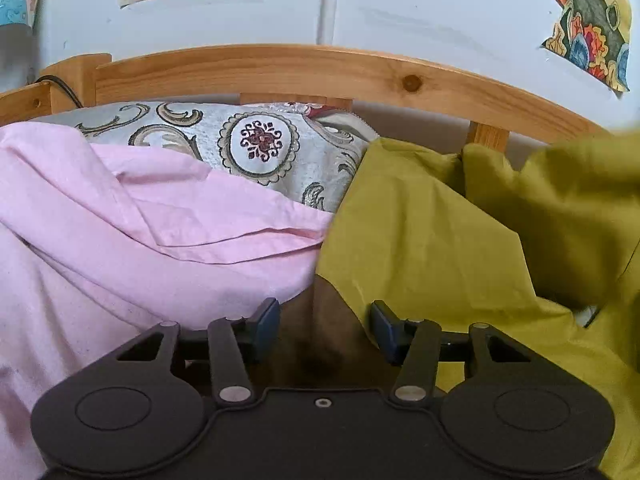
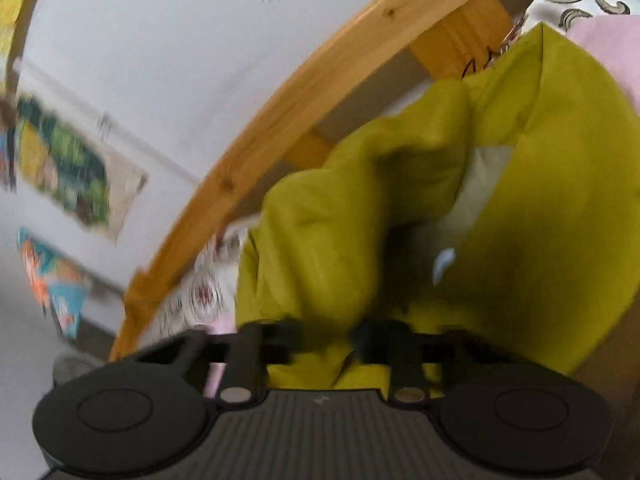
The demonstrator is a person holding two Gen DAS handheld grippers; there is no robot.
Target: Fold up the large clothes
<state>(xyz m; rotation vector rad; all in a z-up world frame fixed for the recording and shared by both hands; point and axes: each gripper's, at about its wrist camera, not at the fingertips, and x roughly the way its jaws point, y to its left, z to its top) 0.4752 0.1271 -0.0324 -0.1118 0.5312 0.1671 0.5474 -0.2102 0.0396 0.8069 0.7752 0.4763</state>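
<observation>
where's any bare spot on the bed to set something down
Only one bare patch shows: a narrow brown strip between the pink cloth and the olive-green cloth. Behind them the patterned pillow crowds against the wooden headboard.

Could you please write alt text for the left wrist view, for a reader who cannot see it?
The open, empty left tongs point at a gap between a pink cloth and an olive-green cloth on a bed. Behind lie a patterned pillow and a wooden headboard.
</observation>
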